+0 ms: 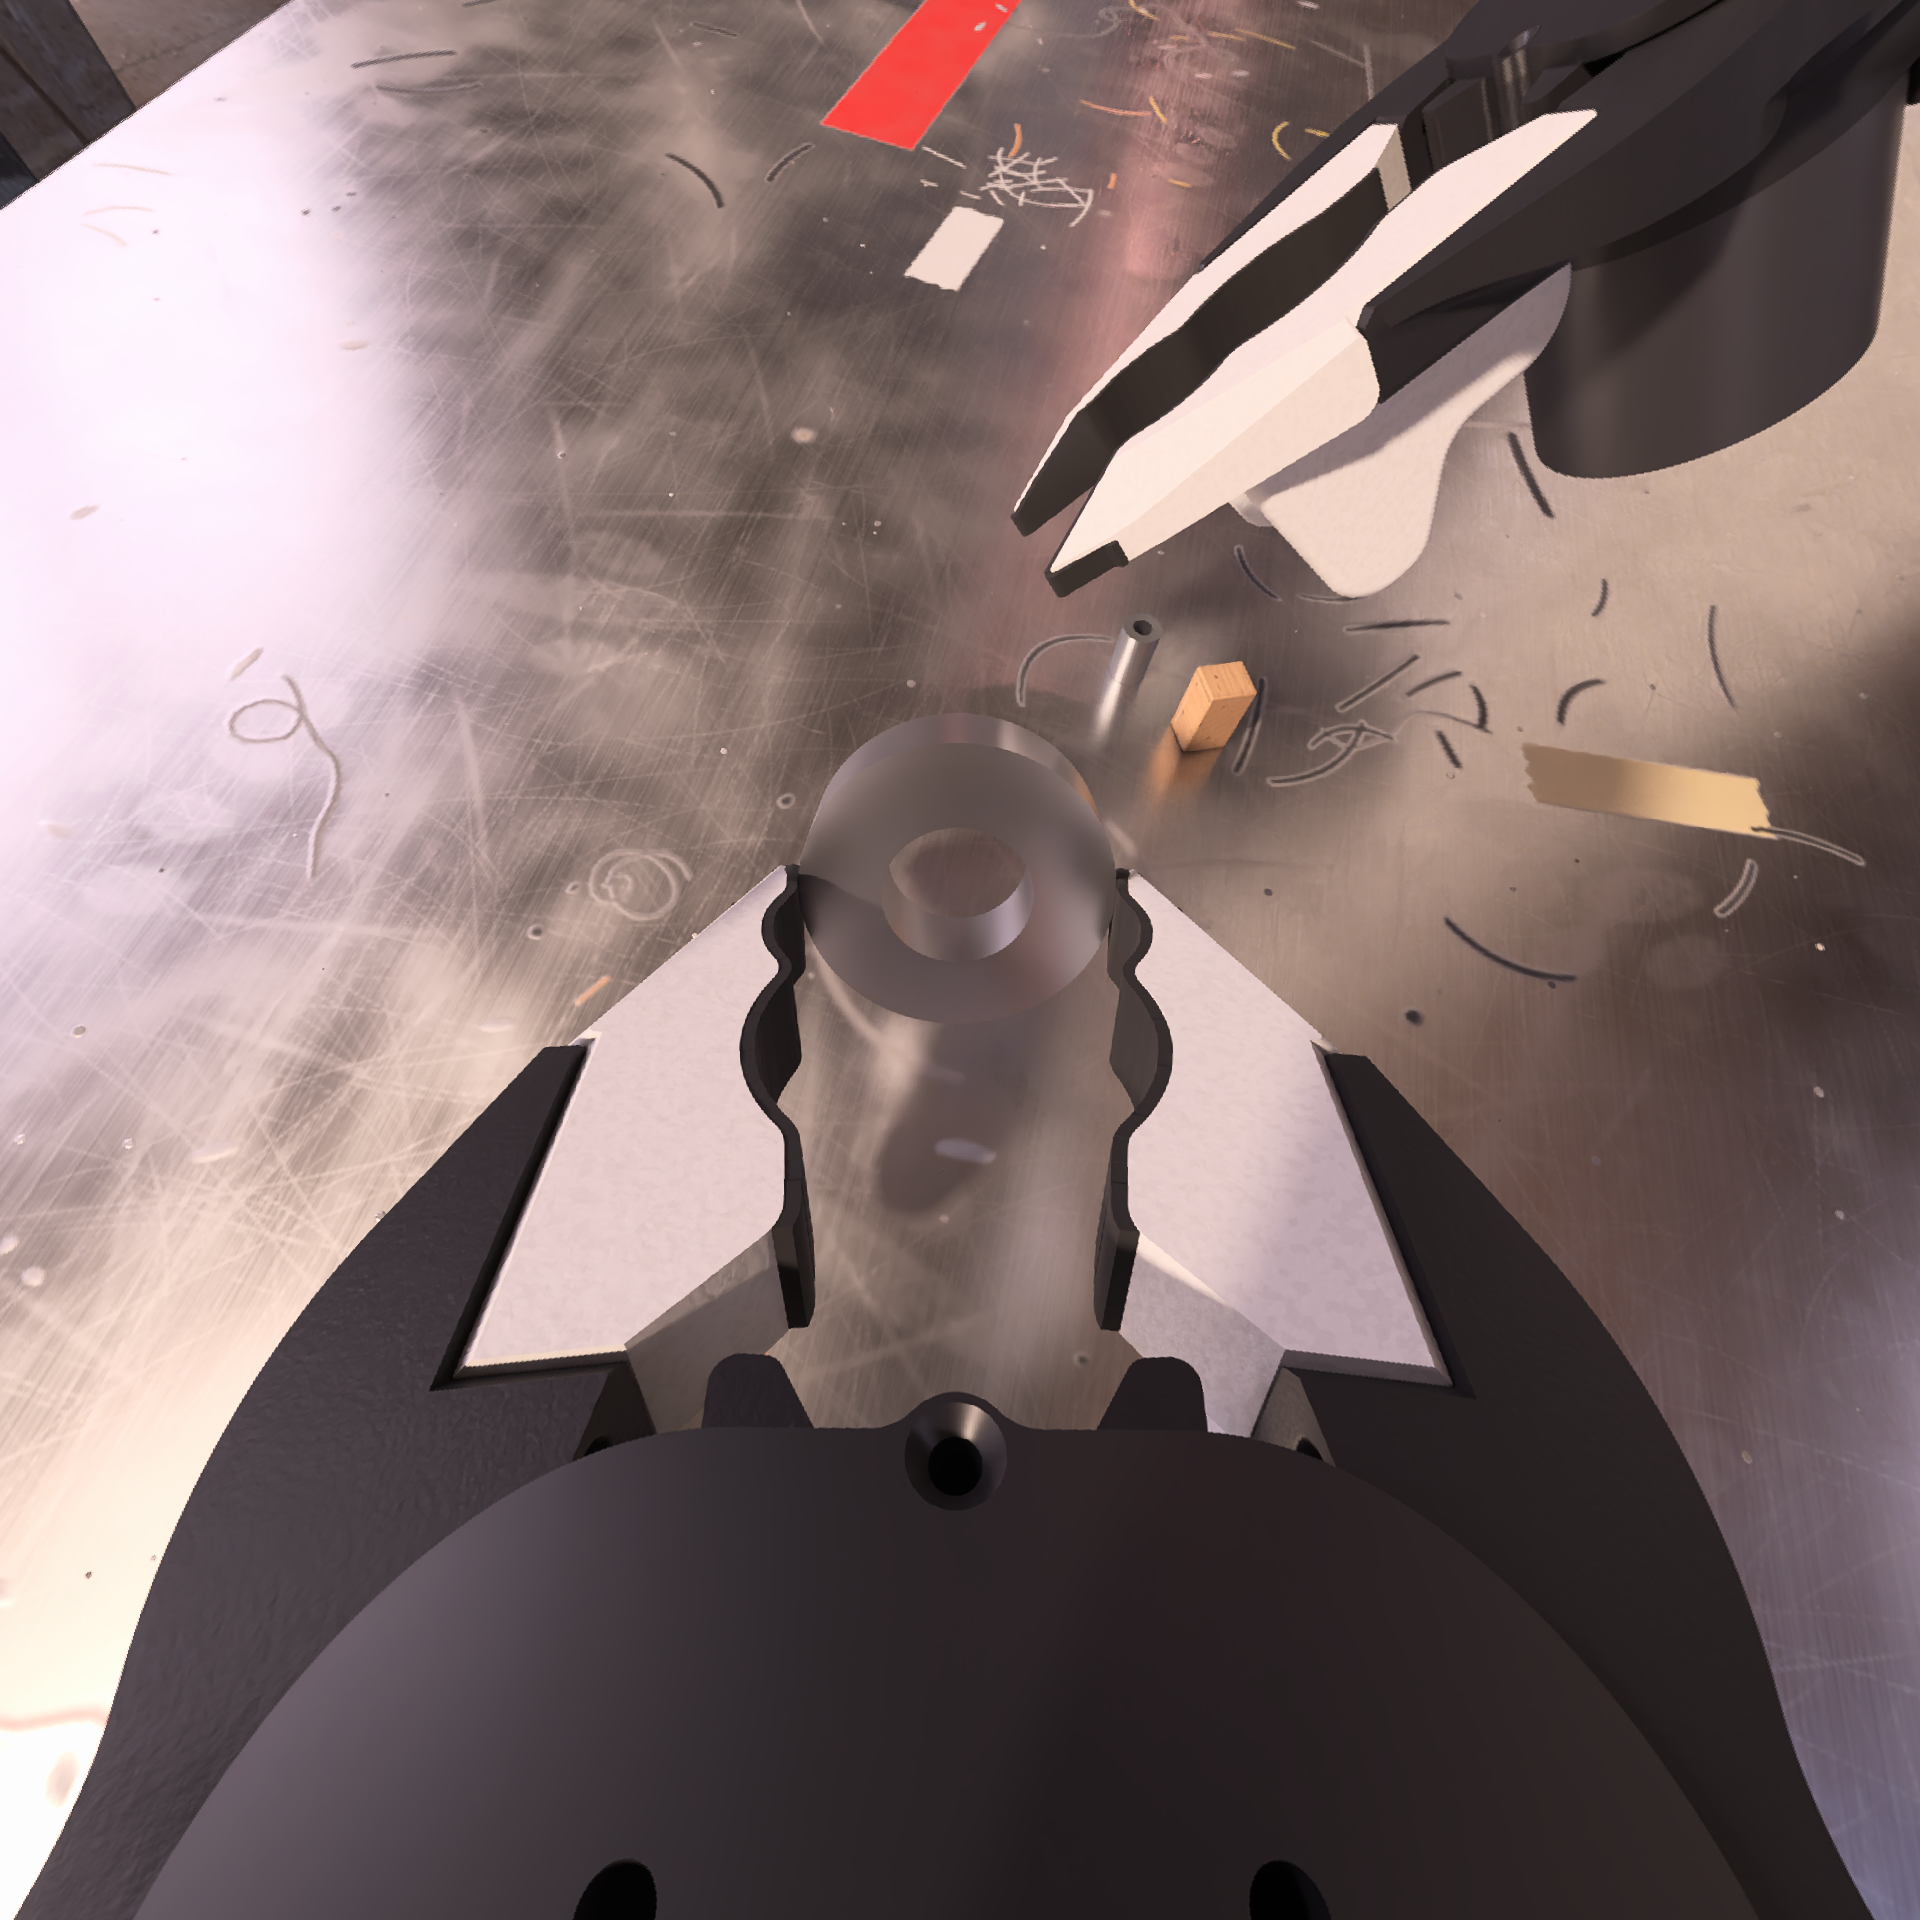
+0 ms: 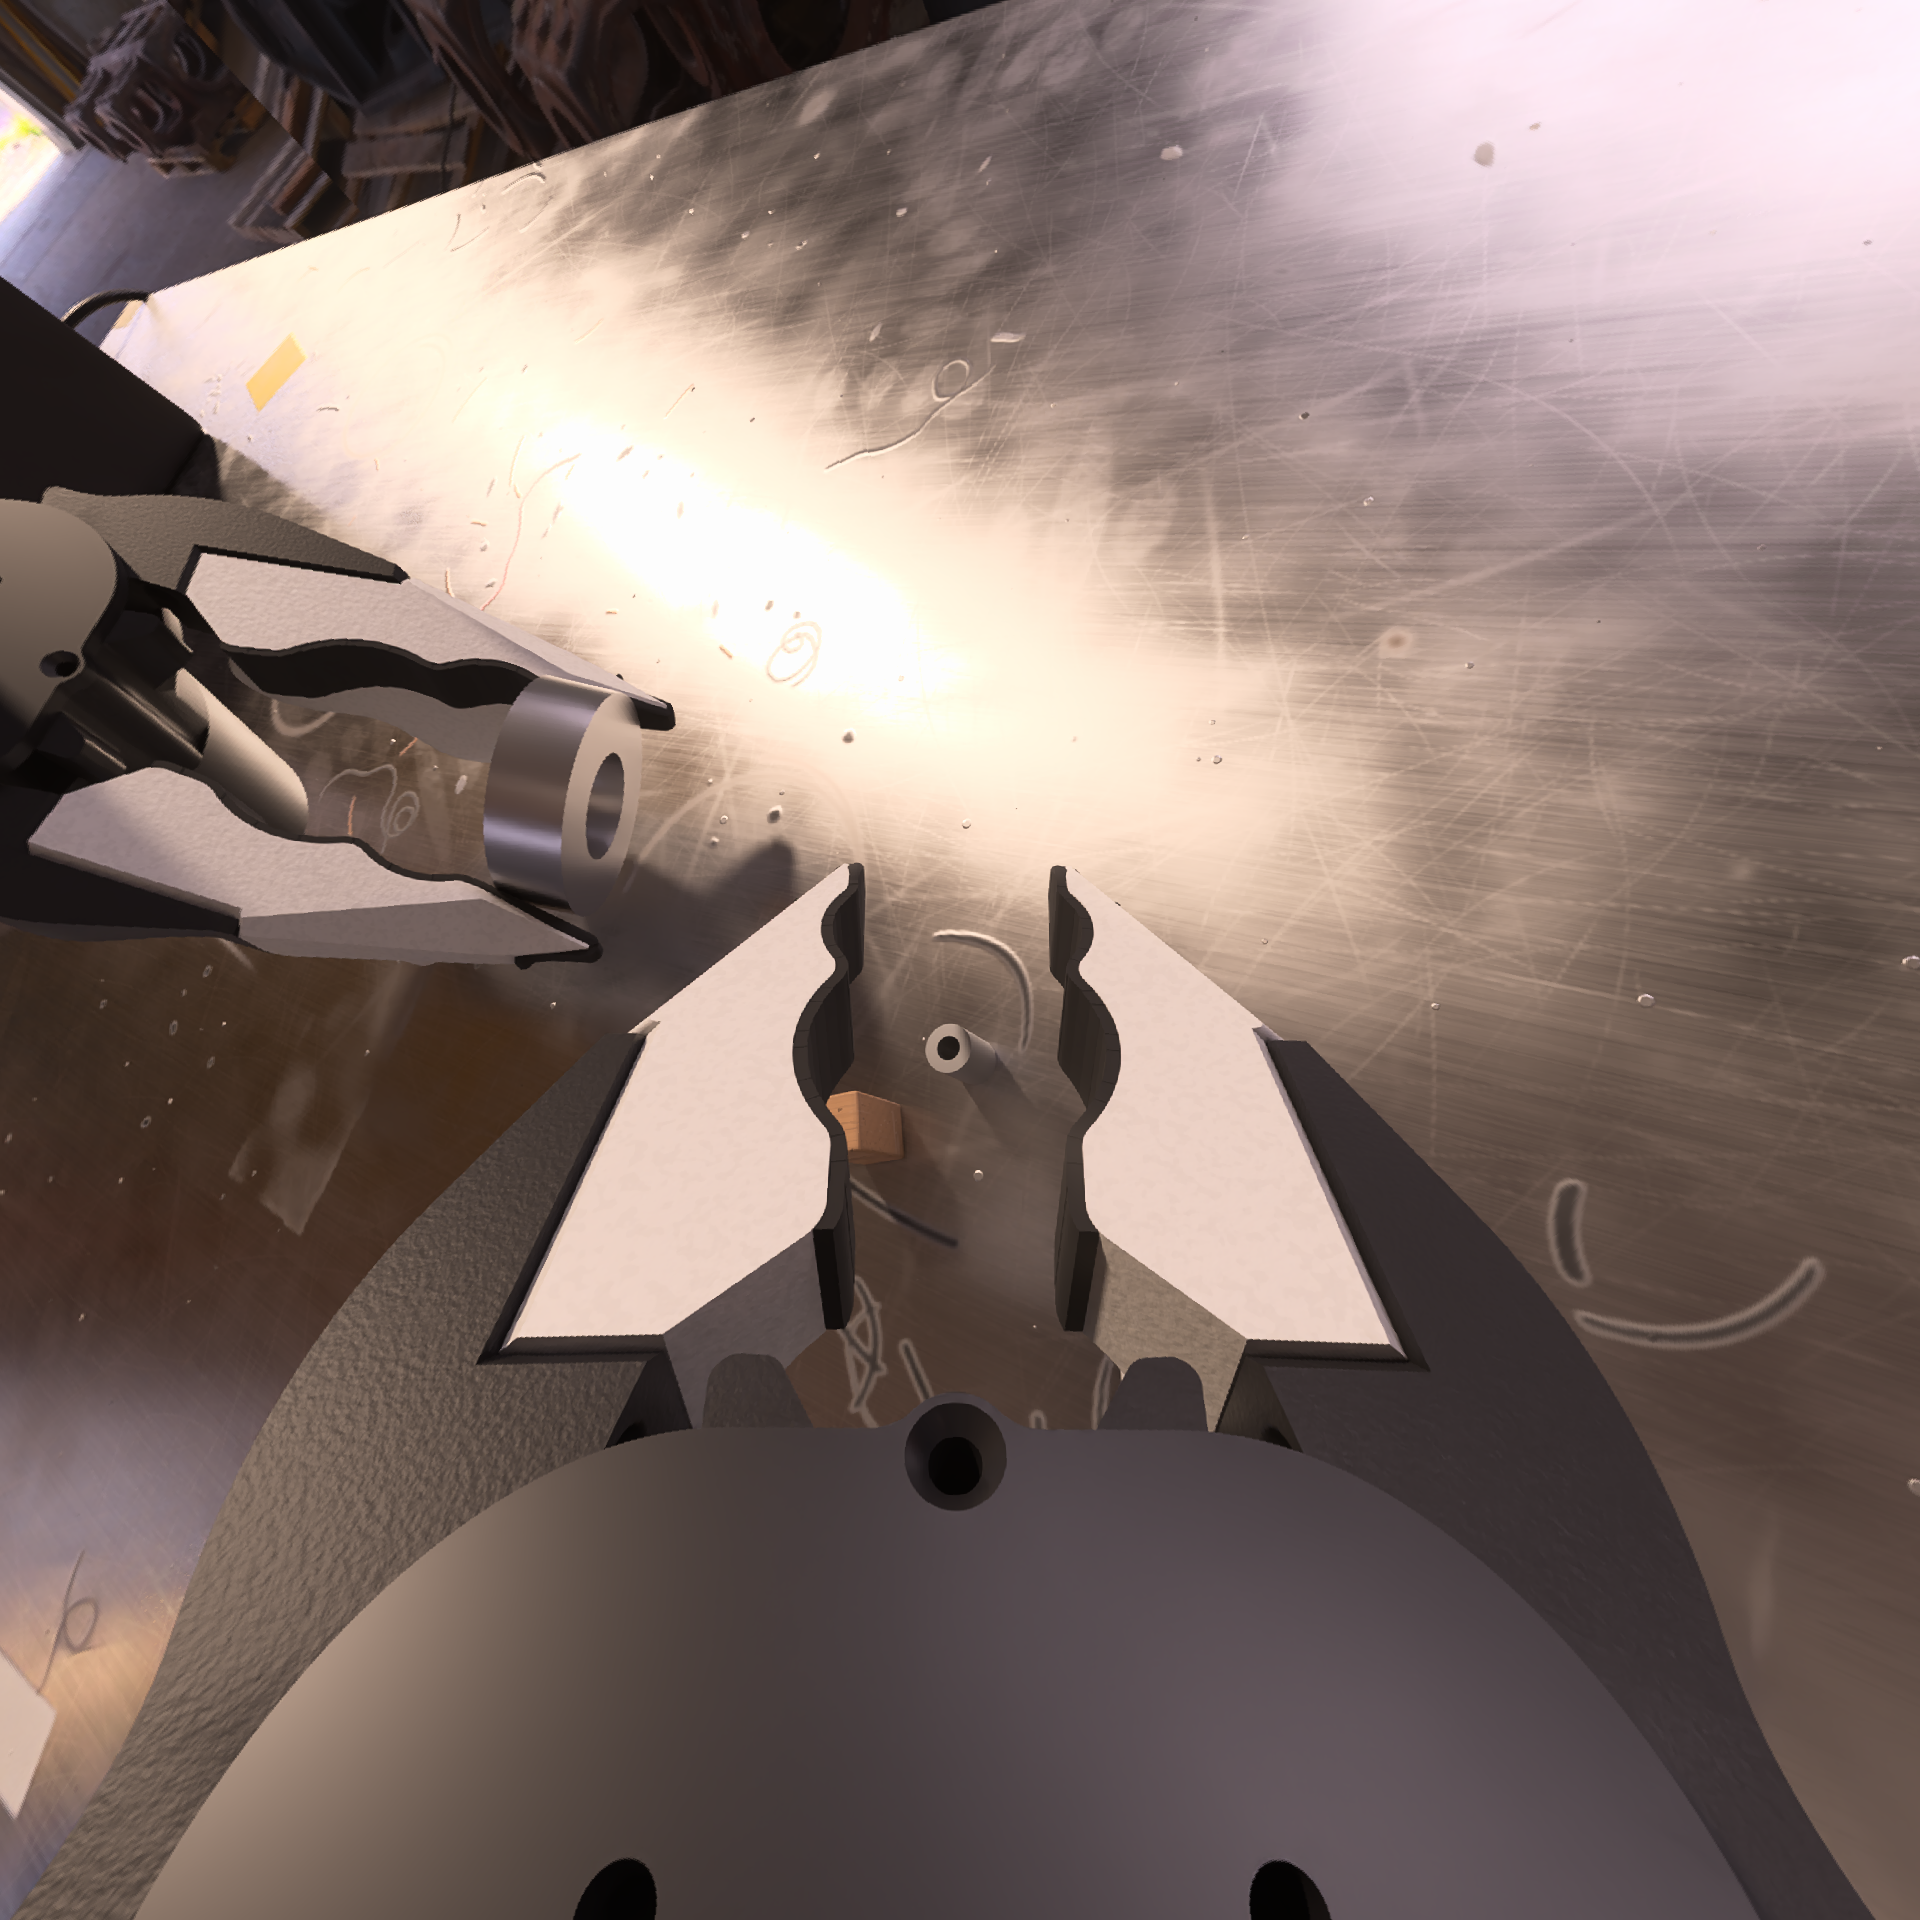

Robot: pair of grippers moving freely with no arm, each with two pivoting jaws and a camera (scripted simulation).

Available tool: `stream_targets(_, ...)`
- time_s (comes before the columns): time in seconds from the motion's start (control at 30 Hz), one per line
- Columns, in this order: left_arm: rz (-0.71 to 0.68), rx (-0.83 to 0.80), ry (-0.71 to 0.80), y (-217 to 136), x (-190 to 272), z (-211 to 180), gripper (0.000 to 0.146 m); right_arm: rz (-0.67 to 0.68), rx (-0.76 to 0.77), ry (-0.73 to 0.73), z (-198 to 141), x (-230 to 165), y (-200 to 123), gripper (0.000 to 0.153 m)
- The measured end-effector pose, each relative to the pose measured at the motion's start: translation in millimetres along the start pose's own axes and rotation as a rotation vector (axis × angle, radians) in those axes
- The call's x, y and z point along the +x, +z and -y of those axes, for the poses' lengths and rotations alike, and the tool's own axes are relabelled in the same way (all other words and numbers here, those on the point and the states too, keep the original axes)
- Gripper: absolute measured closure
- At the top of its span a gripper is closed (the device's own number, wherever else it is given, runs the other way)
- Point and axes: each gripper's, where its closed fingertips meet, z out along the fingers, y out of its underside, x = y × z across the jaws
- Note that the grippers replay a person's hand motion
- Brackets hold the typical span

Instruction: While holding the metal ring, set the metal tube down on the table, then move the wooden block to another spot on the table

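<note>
My left gripper [image 1: 951, 881] is shut on the metal ring [image 1: 951, 904], a thick grey washer shape held above the table by its rim. It also shows in the right wrist view [image 2: 566, 800], held in the left gripper [image 2: 629, 831]. The small metal tube [image 1: 1127, 665] stands on the table beside the wooden block [image 1: 1210, 707]. My right gripper [image 1: 1055, 551] hovers above them, open and empty. In the right wrist view the tube [image 2: 961, 1051] shows between the fingers of the right gripper [image 2: 956, 883], far below. The block [image 2: 873, 1124] is partly hidden by the left finger.
The scratched metal table [image 1: 520, 623] carries a red tape strip [image 1: 920, 73], a white patch [image 1: 954, 246] and a tan tape piece [image 1: 1642, 800]. Its far edge [image 2: 520, 166] borders dark clutter. A yellow patch [image 2: 275, 369] lies near a dark box [image 2: 83, 395].
</note>
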Motion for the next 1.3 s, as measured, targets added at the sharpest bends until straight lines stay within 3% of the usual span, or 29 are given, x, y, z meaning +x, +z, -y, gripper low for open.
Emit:
stream_targets(0.33, -0.014, 0.022, 0.024, -2, 4, 2, 0.087, 0.020, 0.057, 0.009, 7, 0, -5, 0.119)
stream_targets(0.83, 0.020, 0.228, 0.338, -30, 35, 15, 0.087, 0.076, 0.096, -0.063, 11, -17, -13, 0.119)
stream_targets(1.1, 0.097, 0.204, 0.398, -28, 32, 11, 0.087, 0.094, 0.045, -0.050, 3, -19, -8, 0.117)
stream_targets(1.3, 0.223, 0.091, 0.339, -21, 4, 1, 0.087, 0.064, 0.023, -0.091, 0, -20, -6, 0.117)
